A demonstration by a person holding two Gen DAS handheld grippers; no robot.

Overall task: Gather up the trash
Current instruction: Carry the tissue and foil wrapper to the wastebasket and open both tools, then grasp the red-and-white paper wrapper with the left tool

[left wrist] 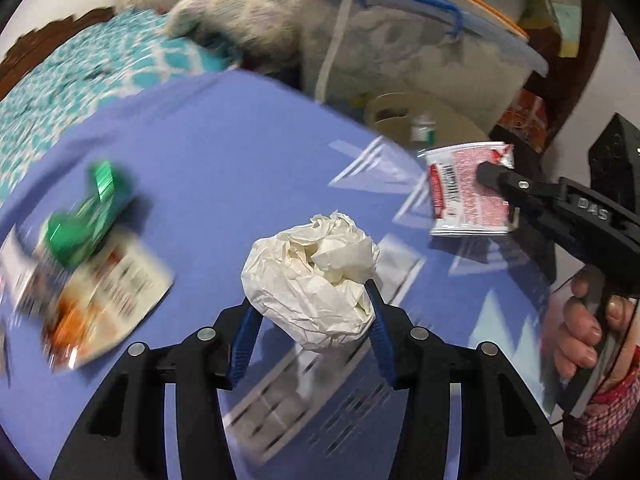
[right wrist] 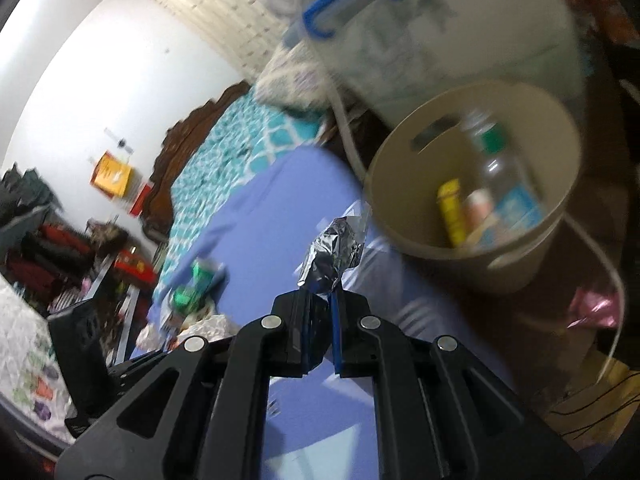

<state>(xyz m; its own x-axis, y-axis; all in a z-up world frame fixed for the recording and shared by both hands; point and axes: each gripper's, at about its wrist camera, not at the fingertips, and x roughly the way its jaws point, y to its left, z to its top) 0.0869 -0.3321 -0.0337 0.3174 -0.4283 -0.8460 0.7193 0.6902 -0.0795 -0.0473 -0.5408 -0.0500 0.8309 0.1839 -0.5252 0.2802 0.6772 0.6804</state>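
Note:
My left gripper [left wrist: 312, 300] is shut on a crumpled ball of white paper [left wrist: 312, 276] and holds it above the purple sheet [left wrist: 224, 152]. My right gripper [right wrist: 320, 292] is shut on a red and white foil wrapper [left wrist: 464, 192], whose silver inside shows in the right wrist view [right wrist: 330, 256]. The right gripper also shows in the left wrist view [left wrist: 494, 174] at the right. A beige bin [right wrist: 400, 184] stands past the bed's edge, just beyond the wrapper; a bottle and cartons lie in it. A green wrapper [left wrist: 92, 216] and a white and orange packet [left wrist: 108, 296] lie on the sheet at the left.
A clear plastic storage box with a blue handle [left wrist: 412, 4] stands behind the bin. A teal patterned bedspread [left wrist: 80, 64] and a pillow lie at the far side. Printed papers [left wrist: 304, 392] lie on the sheet under my left gripper.

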